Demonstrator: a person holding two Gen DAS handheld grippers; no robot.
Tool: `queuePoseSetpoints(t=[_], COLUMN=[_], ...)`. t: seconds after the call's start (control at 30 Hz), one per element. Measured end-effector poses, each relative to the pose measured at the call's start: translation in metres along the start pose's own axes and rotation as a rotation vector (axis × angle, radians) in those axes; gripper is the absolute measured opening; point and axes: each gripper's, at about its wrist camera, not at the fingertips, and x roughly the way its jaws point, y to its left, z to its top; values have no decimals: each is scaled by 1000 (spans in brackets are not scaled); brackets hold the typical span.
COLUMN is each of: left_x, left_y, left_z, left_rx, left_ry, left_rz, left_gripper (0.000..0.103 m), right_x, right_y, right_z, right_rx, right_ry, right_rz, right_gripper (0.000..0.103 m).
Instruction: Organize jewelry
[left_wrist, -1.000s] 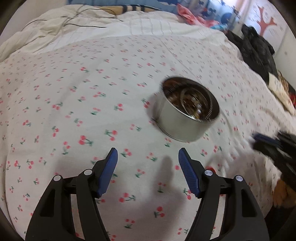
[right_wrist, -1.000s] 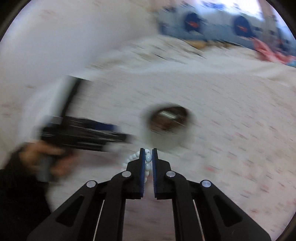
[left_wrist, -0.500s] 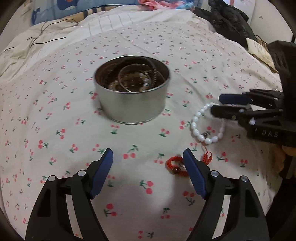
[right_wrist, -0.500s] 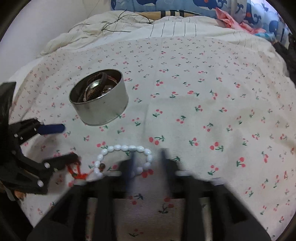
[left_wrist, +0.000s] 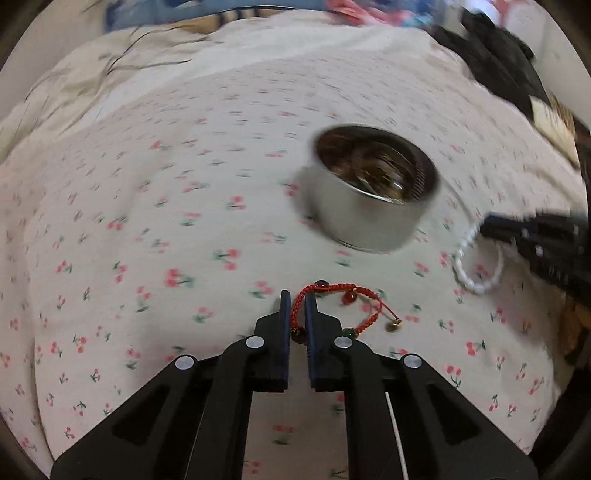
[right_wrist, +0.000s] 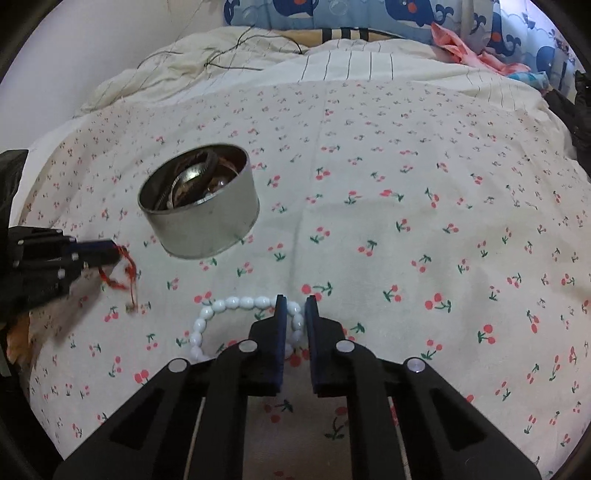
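**Jewelry gripped on both sides beside the tin**

Jewelry is being handled on a bed spread with a cream, cherry-printed sheet (right_wrist: 406, 229). The left gripper (left_wrist: 295, 317) has just been closing, and its 2 blue-padded jaws now pinch the cord of a red braided bracelet (left_wrist: 332, 291). The rest of that bracelet, with its dark, red and green beads and a small gold charm, trails over the sheet to the right of the jaws. From the right wrist camera the same gripper shows at the left edge with the red cord dangling from its tip.

The right gripper (right_wrist: 294, 317) has likewise just been closing, and its jaws are clamped on 1 side of a white beaded bracelet (right_wrist: 236, 303). The remaining beads curve away to the left on the sheet. In the left wrist view, which is blurred, the white loop hangs from the dark tip at the right edge.

A round metal tin (right_wrist: 207, 221) stands on the sheet just beyond both bracelets, touching neither. It already holds a tangle of bangles and dark bands. Behind the sheet lies a rumpled cream duvet (right_wrist: 221, 62), with a whale-print pillow (right_wrist: 369, 14) at the head of the bed and dark clothing (left_wrist: 495, 66) heaped at the right.
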Motion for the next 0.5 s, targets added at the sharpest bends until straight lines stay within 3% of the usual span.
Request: queuePoseSetpoints(t=[0.03, 0.1, 0.13, 0.17, 0.2, 0.23, 0.27, 0.3, 0.33, 0.37, 0.43, 0.5], left_x=[0, 2, 3, 5, 6, 9, 11, 15, 17, 17, 14, 11], left_y=[3, 6, 7, 7, 6, 4, 2, -1, -4, -6, -10, -11], left_z=[1, 1, 1, 1, 0, 0, -1, -2, -2, -3, -3, -3], left_rx=[-11, -22, -25, -24, -17, -14, -10, -1, 6, 20, 42, 58], left_ry=[6, 21, 35, 40, 43, 39, 42, 53, 54, 54, 57, 37], left_rz=[-8, -20, -20, -15, 10, 30, 35, 27, 26, 19, -14, -17], left_gripper=[7, 10, 20, 42, 55, 66, 66, 66, 63, 39, 7, 7], right_x=[3, 5, 6, 7, 9, 9, 9, 8, 7, 5, -3, -12], right_y=[0, 1, 3, 7, 10, 12, 14, 14, 14, 14, 16, 22], right_z=[0, -2, -2, -3, -3, -4, -4, -4, -3, -3, 0, 4], right_rx=[3, -1, -17, -36, -57, -71, -83, -84, -82, -81, -73, -91], right_ry=[19, 33, 36, 44, 47, 48, 46, 40, 31, 21, -28, -79], right_rz=[2, 12, 10, 0, -17, -27, -29, -20, -27, -28, 14, 25], right_gripper=[12, 27, 35, 37, 37, 37, 35, 31, 18, 11, 8, 8])
